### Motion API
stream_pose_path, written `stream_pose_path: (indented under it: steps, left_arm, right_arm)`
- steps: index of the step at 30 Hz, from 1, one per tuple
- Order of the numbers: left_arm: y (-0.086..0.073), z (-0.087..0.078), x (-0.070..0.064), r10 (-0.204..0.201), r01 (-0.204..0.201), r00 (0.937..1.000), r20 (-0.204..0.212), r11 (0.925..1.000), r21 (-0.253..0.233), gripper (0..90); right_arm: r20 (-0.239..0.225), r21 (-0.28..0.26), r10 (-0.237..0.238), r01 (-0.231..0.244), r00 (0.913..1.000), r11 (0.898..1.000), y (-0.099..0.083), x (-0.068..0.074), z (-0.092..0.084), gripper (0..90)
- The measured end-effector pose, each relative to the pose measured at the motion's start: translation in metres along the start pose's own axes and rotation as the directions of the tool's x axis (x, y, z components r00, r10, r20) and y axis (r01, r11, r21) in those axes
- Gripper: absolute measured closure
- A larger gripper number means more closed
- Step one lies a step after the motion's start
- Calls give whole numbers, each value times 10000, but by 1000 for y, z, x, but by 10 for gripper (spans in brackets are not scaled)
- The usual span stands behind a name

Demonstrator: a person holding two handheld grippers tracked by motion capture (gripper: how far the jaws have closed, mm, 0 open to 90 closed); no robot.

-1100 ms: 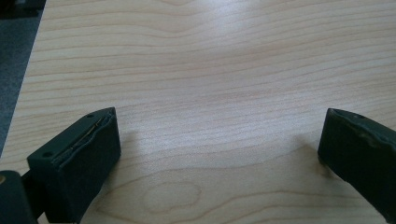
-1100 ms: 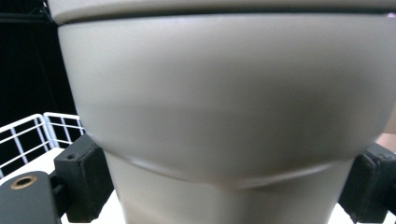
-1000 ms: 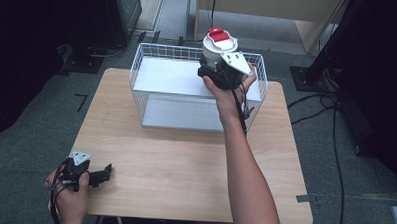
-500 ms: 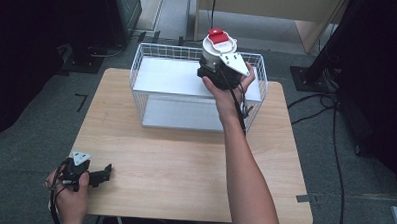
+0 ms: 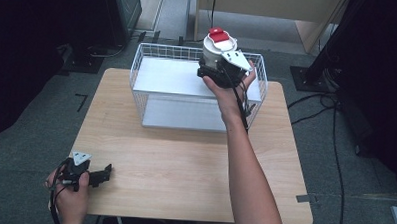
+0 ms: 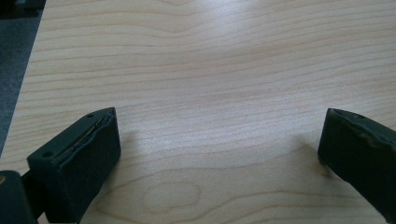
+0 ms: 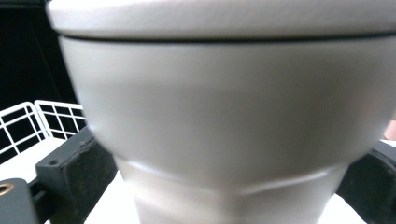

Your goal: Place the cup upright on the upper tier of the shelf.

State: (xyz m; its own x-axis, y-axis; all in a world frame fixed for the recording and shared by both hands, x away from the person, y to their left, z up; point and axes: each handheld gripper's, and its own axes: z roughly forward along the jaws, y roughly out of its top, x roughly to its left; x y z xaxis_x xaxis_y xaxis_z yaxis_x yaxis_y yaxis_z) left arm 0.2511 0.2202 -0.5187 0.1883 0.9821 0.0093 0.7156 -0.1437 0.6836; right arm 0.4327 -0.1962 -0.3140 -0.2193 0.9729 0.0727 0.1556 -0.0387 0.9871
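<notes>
A white container with a red flap on its lid hangs above the far right part of a white wire basket. My right gripper is shut on its lower body, one jaw on either side; up close the white container spans nearly the whole right gripper view, lid rim at the top. At the table's near left corner my left gripper rests low over the wood, open, nothing between its jaws. In the left gripper view the left gripper frames bare wooden table.
The wooden table has free room between the basket and the near edge. The basket holds a white flat liner and stands at the table's far edge. Cables and a black stand base lie on the grey floor to the right.
The right gripper has carried the container slightly to the right and a little farther over the basket's back. The left gripper has stayed put.
</notes>
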Motion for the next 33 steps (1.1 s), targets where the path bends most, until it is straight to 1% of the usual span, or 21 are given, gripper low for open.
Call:
stream_pose_path:
  steps: [2, 3, 11, 15, 19, 25, 28, 33]
  left_arm:
    - [0, 0, 0, 0, 0, 10000, 4, 10000, 2, 0]
    - [0, 0, 0, 7, -7, 10000, -1, 10000, 2, 0]
    - [0, 0, 0, 1, -1, 10000, 4, 10000, 0, 0]
    - [0, 0, 0, -2, 2, 10000, 3, 10000, 0, 0]
    - [0, 0, 0, 3, -3, 10000, 3, 10000, 0, 0]
    - [0, 0, 0, 4, -4, 10000, 2, 10000, 5, 0]
    - [0, 0, 0, 14, -14, 10000, -5, 10000, 2, 0]
    - [0, 0, 0, -4, 4, 10000, 2, 10000, -16, 0]
  right_arm:
    - [10, 76, -17, 17, 10000, 10000, 0, 0, -1, 0]
    - [-71, 160, -1, 2, 10000, 9999, 1, 1, -3, 0]
    - [-150, 158, -251, 253, 9996, 9996, 0, 0, -12, 0]
    - [-100, 171, -218, 219, 9997, 9996, -2, 0, -18, 0]
    - [-35, 116, -256, 257, 9997, 9996, -5, -3, -25, 0]
    - [8, 60, -153, 153, 9999, 9999, -11, -10, -37, 0]
    - [1, 69, -95, 95, 10000, 9999, -15, -13, -45, 0]
    - [5, 124, -161, 161, 9999, 9998, -25, -18, -59, 0]
